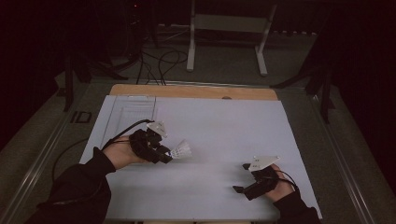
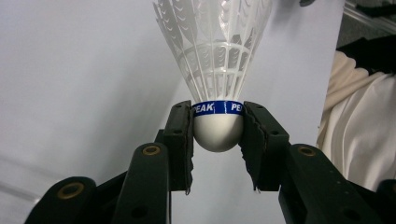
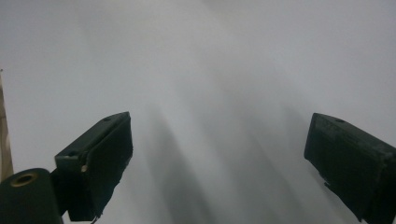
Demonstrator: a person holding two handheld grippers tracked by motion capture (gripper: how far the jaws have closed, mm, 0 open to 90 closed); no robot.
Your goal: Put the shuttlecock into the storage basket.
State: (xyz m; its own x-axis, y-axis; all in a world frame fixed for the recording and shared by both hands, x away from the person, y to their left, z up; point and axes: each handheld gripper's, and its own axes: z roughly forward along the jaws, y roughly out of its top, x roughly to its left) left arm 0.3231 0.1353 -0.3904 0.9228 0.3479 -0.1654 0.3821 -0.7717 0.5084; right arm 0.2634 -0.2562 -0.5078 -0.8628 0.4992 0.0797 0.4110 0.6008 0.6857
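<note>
The left gripper (image 2: 218, 135) is closed on the shuttlecock (image 2: 215, 70), its two black jaws pressing on opposite sides of the rounded white cork base, right at the blue band. The right gripper (image 1: 245, 179) holds nothing; its jaws stand wide apart over bare white sheet.

Location: taking the white worktop (image 1: 224, 121) as reference, the shuttlecock (image 1: 181, 150) is held above its left-centre area, apparently clear of the surface. The right gripper sits near the worktop's front right corner, well apart from the shuttlecock.

Handling: the item is judged very light. The base is firm and gives the jaws a secure seat; the feathered skirt is thin, flexible and easily crushed, so it should not be gripped. The present hold on the base is the correct one.

Orientation: the long axis runs from base to skirt, in line with the left gripper's jaws. The skirt points away from the left hand (image 1: 122, 154), towards the middle of the worktop, the base towards the hand.
</note>
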